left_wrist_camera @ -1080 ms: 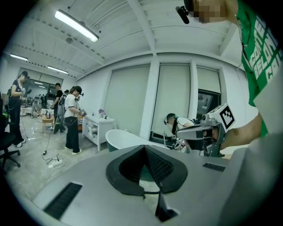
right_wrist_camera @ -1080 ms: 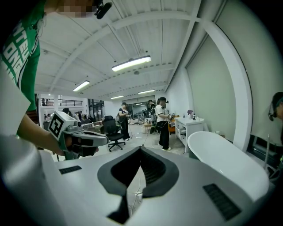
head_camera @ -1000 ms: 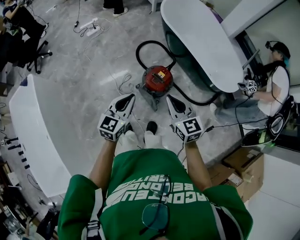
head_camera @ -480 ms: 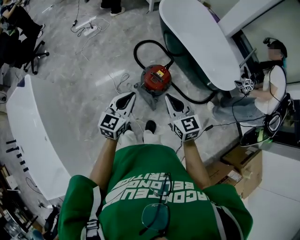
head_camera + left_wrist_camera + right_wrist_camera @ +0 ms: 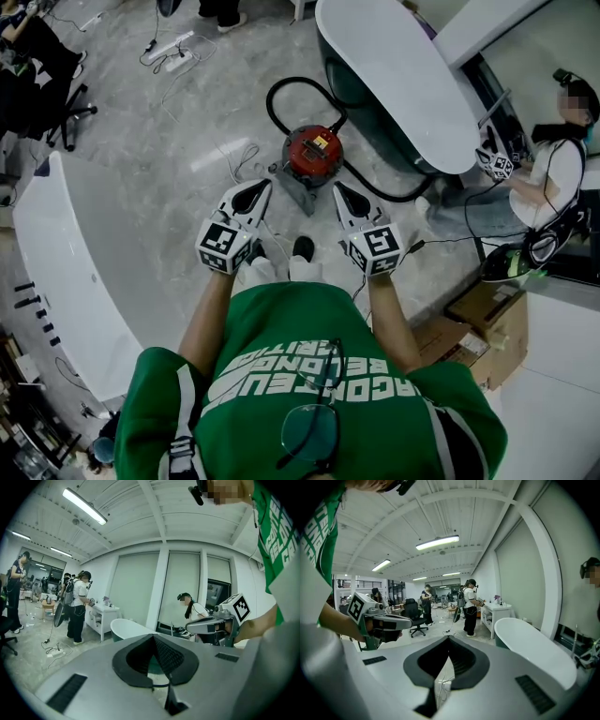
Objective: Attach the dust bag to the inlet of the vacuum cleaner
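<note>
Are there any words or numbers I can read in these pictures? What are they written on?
Green shirt: white block letters in three lines, upside down in the head view and too blurred to read for sure.
Yellow label on the red vacuum cleaner: too small to read.
Cubes on the left gripper and right gripper: black-and-white square patterns, not words.
No other writing can be read.

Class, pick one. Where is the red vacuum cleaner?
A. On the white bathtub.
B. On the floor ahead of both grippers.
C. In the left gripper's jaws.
B: the vacuum cleaner stands on the floor beyond the left gripper and the right gripper, both shut on nothing.
</note>
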